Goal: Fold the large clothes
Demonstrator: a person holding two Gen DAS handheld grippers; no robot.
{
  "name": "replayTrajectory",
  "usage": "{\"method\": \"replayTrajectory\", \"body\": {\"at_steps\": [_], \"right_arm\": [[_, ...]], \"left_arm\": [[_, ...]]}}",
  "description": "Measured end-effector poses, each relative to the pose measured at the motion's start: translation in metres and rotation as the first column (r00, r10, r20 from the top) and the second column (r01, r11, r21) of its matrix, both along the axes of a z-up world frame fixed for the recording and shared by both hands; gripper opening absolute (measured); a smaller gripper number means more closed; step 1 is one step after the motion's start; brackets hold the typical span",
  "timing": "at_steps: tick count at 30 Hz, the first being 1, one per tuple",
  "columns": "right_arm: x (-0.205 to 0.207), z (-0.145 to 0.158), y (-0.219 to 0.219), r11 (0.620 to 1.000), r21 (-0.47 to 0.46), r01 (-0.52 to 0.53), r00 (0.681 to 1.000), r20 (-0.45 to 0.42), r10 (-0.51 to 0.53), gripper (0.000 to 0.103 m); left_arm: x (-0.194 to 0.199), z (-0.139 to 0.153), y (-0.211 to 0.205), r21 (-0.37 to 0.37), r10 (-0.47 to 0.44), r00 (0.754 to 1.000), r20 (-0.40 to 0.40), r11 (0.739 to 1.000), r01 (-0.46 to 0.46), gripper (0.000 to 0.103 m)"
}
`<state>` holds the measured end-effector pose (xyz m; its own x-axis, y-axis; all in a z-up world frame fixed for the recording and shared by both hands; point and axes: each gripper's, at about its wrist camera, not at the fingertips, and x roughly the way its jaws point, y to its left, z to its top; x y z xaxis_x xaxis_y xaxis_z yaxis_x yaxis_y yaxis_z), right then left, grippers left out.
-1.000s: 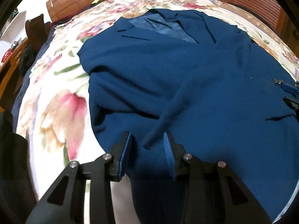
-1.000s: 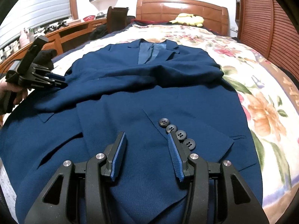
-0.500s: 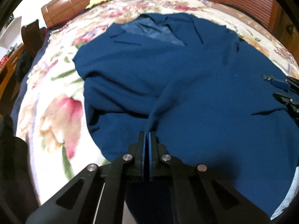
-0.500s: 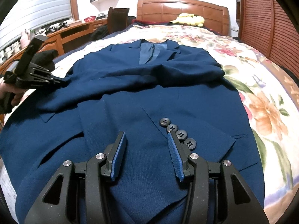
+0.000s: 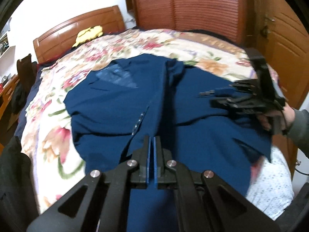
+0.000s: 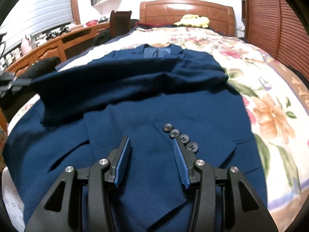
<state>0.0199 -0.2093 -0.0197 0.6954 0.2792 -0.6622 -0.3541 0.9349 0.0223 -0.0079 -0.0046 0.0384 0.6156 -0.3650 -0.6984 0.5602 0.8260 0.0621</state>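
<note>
A navy blue suit jacket [image 5: 193, 119] lies spread on the bed, collar toward the headboard. My left gripper [image 5: 151, 141] is shut on the end of the jacket's sleeve [image 5: 160, 100] and holds it lifted, stretched across the jacket body; the lifted sleeve [image 6: 115, 89] also shows in the right wrist view. My right gripper [image 6: 151, 145] is open and hovers low over the jacket [image 6: 202, 112] near its hem, beside a row of sleeve buttons [image 6: 180, 135]. The right gripper also shows in the left wrist view [image 5: 247, 98], held in a hand.
The bed has a floral cover [image 5: 135, 44] and a wooden headboard [image 6: 185, 9] with a yellow soft toy [image 6: 195, 20]. A wooden desk [image 6: 58, 44] stands left of the bed. Slatted wardrobe doors [image 5: 193, 5] stand on the other side.
My left gripper closed on the sleeve end, then lifted it up and swung it across the jacket. The right gripper stayed open in place.
</note>
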Motion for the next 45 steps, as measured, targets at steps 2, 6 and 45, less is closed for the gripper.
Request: {"method": "replayTrajectory", "body": {"at_steps": [2,6,45], "right_arm": [[-0.005,0.007,-0.001,1.000,0.007,0.003,1.000,0.016,-0.003,0.046],[-0.013,0.025,-0.003,1.000,0.016,0.009,0.998,0.055,-0.010,0.046],[-0.010,-0.020,0.065,0.990,-0.063,-0.128,0.991,-0.037,0.126,0.046]], "left_arm": [[-0.015,0.001,-0.004,-0.026,-0.013,1.000,0.004,1.000,0.013,0.000],[-0.039,0.003,-0.012,-0.072,-0.015,1.000,0.020,0.997,0.017,0.000],[0.006,-0.087,0.005,-0.082,0.221,0.968,-0.121,0.969,-0.232,0.028]]}}
